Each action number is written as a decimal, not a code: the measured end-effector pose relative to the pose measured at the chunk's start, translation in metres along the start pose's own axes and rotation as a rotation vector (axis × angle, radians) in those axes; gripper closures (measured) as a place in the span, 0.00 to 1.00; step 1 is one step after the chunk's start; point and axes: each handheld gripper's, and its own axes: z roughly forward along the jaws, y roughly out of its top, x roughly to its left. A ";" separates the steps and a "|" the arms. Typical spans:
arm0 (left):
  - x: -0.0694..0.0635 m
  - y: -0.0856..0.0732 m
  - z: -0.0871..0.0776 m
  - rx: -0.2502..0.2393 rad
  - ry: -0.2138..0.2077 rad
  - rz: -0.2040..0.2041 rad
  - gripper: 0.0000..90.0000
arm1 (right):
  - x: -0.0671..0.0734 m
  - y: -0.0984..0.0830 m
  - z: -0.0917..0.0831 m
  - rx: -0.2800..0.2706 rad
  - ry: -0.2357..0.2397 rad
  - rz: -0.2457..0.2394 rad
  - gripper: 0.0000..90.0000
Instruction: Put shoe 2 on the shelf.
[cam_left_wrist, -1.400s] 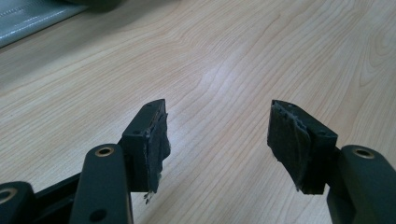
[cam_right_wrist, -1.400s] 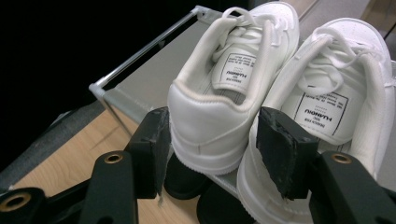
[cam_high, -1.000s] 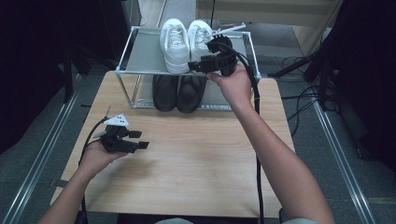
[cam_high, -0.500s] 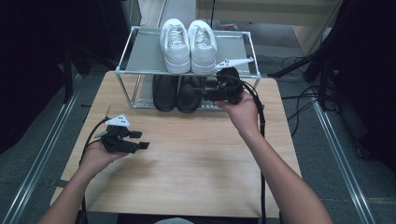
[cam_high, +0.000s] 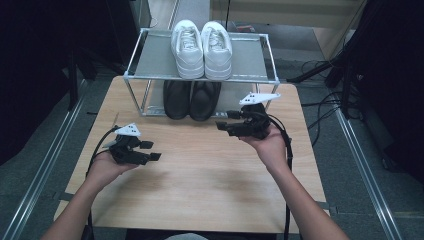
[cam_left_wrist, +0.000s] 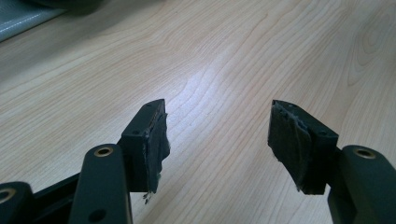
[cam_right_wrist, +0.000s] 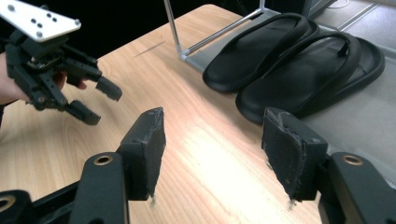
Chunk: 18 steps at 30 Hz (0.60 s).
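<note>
My right gripper (cam_high: 226, 121) hangs over the wooden table (cam_high: 210, 185), just in front of the metal shoe rack (cam_high: 150, 70), and nothing is between its jaws. They have just been opening, and now they stand wide apart, bare wood showing in the gap. Looking along them in the right gripper view, I see the pair of black sandals (cam_right_wrist: 299, 65) lying side by side on the rack's lower shelf, toes toward me, close ahead and a little to the right of my jaw line. Not touching them; there is a strip of table between my pads and the nearest sole.

From the high view, those sandals (cam_high: 192, 98) sit tucked under the top shelf, and on that top shelf a pair of white sneakers (cam_high: 201, 47) stands neatly together, heels toward me.

My left gripper (cam_high: 150, 151) is well apart from all that, held low over the left part of the table. Its jaws are spread wide too, gripping nothing, just pale wood grain between the worn pads (cam_left_wrist: 156, 144). Whether it rests on the wood or floats just above it, I can't quite tell. From the right gripper view I catch it (cam_right_wrist: 100, 100) off to the side, jaws parted.
</note>
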 end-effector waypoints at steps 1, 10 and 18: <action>0.000 0.000 0.000 0.003 0.000 0.003 0.42 | 0.000 -0.003 -0.001 0.000 0.001 0.001 0.45; -0.004 0.001 0.002 0.000 -0.006 0.013 0.41 | 0.002 -0.042 -0.003 0.019 0.024 -0.016 0.45; -0.006 0.002 0.005 0.011 -0.012 0.009 0.41 | -0.003 -0.073 -0.009 0.021 0.012 -0.002 0.45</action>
